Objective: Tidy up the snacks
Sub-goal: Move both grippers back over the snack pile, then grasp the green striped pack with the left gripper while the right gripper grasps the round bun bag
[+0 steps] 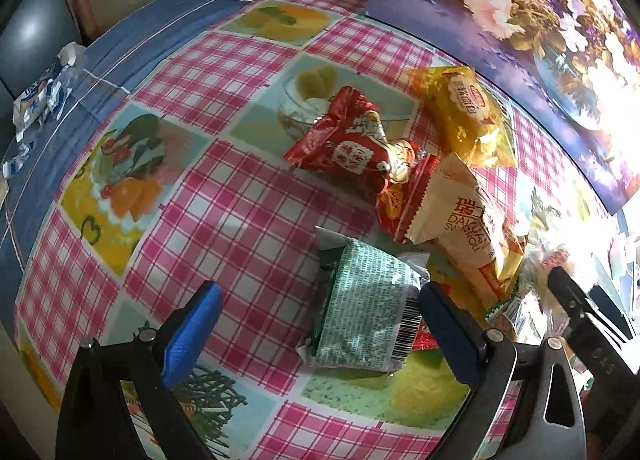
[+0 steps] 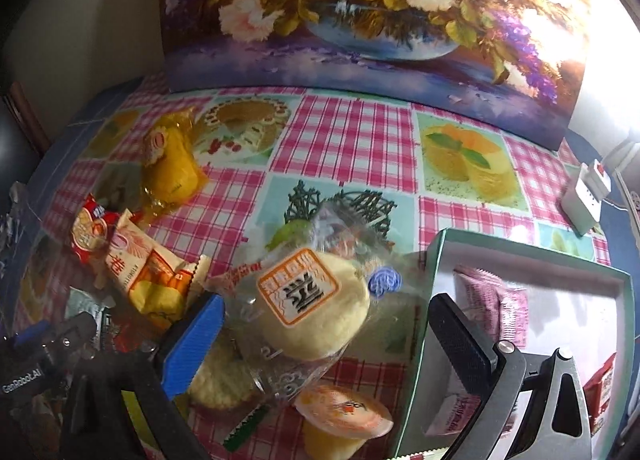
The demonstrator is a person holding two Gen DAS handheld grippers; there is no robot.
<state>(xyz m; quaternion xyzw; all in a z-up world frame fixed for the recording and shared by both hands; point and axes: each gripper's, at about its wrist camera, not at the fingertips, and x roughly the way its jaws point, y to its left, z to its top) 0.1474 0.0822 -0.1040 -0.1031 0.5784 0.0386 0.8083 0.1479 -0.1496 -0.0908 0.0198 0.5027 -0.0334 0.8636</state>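
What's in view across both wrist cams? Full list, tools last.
green packet: 1, green-white, between left tool's fingers
red packets: 2, red, table centre
yellow packet: 1, yellow, by painting
swiss roll: 1, cream-orange, over a red packet
pastry: 1, pale, clear wrap, between right tool's fingers
jelly cup: 1, orange, beside box
box: 1, green rim, holds pink packet
painting: 1, floral, behind
left tool: open
right tool: open

Pink-checked tablecloth (image 1: 240, 196); red packet (image 1: 344, 144); green-and-silver packet (image 1: 364, 304); green-rimmed, white-lined box (image 2: 436, 252)
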